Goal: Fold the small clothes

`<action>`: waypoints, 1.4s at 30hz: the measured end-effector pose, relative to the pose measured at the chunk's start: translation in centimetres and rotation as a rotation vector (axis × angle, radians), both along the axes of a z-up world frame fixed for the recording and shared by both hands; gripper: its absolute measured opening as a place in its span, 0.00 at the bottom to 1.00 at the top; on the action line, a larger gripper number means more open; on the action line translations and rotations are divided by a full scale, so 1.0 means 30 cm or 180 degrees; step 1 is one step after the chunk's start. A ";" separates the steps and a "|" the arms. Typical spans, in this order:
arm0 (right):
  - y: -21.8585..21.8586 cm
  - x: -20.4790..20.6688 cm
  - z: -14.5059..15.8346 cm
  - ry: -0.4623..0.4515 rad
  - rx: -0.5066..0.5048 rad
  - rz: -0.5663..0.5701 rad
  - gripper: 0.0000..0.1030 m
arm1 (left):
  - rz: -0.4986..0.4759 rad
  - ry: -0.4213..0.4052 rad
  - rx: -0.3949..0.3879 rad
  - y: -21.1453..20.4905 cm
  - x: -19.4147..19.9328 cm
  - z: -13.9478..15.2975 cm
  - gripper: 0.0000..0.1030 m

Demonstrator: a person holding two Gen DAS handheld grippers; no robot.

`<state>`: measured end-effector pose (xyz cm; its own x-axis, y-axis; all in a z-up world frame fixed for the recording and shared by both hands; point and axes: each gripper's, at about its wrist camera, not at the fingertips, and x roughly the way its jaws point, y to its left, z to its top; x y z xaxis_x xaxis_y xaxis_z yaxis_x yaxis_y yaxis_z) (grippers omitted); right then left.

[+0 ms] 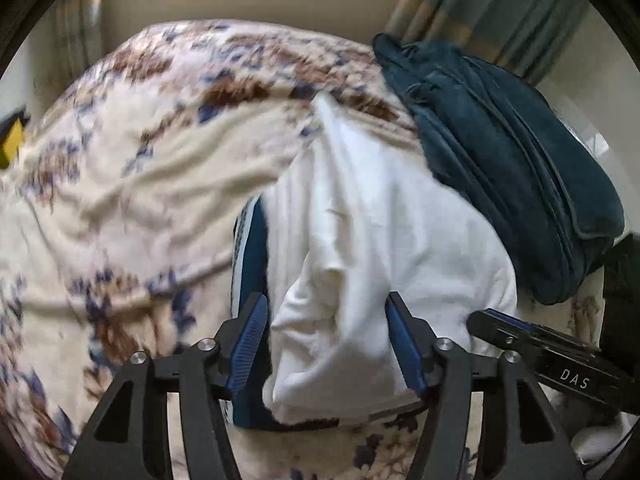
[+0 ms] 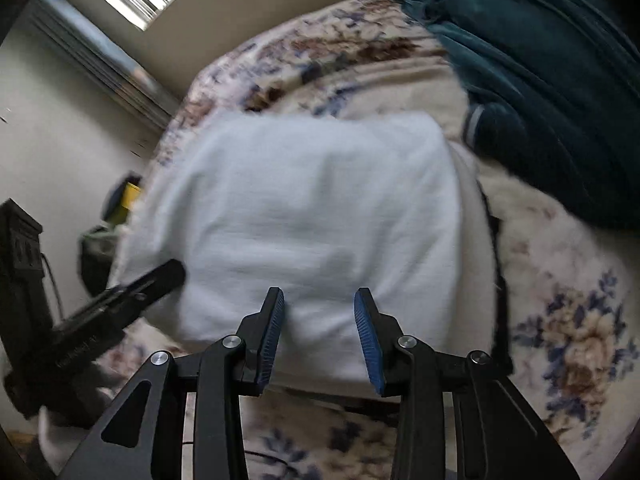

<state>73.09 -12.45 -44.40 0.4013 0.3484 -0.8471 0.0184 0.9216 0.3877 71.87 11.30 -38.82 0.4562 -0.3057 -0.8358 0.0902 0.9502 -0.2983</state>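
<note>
both grippers hang over the white garment (image 2: pixel 312 208) on the floral blanket (image 1: pixel 120 184). left gripper (image 1: pixel 326 344) jaws wide, right gripper (image 2: pixel 319 336) narrower, neither pinching; likely let go to lay a fold

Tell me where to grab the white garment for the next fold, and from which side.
Probably take the white garment at its near hem, coming down from above. That edge lies flat and free on the floral blanket, right beneath the open left gripper and right gripper. The far side abuts the teal blanket.
</note>
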 end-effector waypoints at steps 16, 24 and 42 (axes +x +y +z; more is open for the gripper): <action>-0.057 -0.203 0.243 -0.0037 -0.1139 -0.0597 0.99 | 0.0022 -0.0130 0.0655 -0.063 -0.133 0.209 0.90; -0.073 -0.459 0.535 -0.0205 -0.1261 -0.0842 0.99 | -0.0030 -0.0309 0.0920 -0.117 -0.355 0.438 0.90; 0.027 -1.195 1.290 -0.0977 -0.1372 -0.0862 0.99 | -0.0002 -0.0866 0.0843 -0.092 -0.965 1.038 0.90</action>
<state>37.25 -11.64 -5.70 0.6769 -0.1504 -0.7205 0.2212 0.9752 0.0043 42.93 8.53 -7.69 0.6722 -0.0955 -0.7341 0.1329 0.9911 -0.0072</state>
